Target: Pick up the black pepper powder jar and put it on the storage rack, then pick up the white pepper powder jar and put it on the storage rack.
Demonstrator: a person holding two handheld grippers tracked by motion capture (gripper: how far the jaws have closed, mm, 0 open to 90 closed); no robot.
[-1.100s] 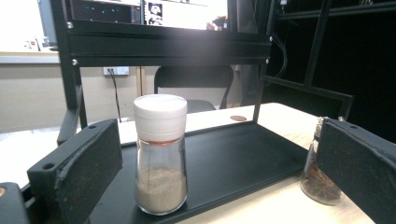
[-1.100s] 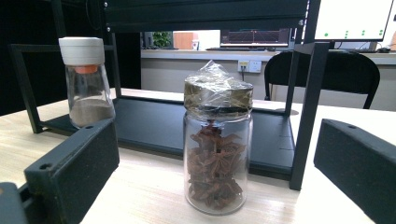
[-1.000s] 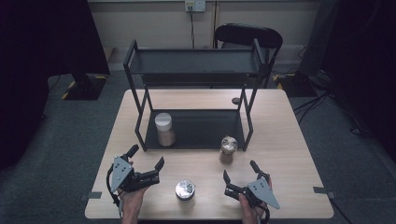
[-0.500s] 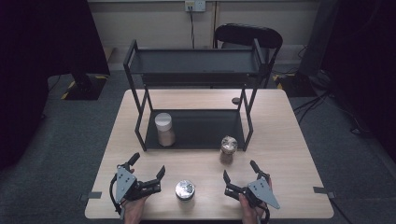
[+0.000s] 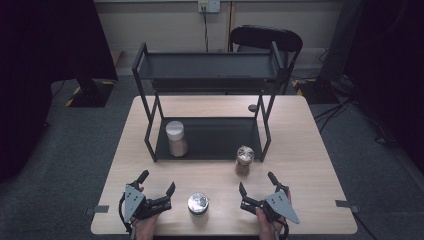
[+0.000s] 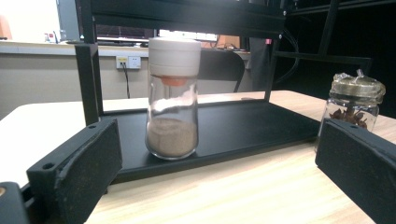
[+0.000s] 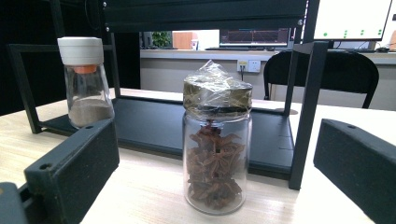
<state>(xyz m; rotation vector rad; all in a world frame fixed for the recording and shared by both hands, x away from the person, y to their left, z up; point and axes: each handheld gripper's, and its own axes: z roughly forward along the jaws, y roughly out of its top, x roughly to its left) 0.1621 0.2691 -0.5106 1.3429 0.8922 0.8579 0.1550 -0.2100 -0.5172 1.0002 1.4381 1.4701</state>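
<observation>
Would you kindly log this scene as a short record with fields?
left gripper: open, aimed at the powder jar
right gripper: open, aimed at the star anise jar
powder jar: upright on the rack's lower shelf
star anise jar: upright on the table, in front of the rack
metal-lidded jar: between the grippers
rack: black, two-tier
table: wooden

The table (image 5: 300, 150) is evenly lit from above while the room around it stays very dark. Near the table, black jaws look slightly blurred.
</observation>
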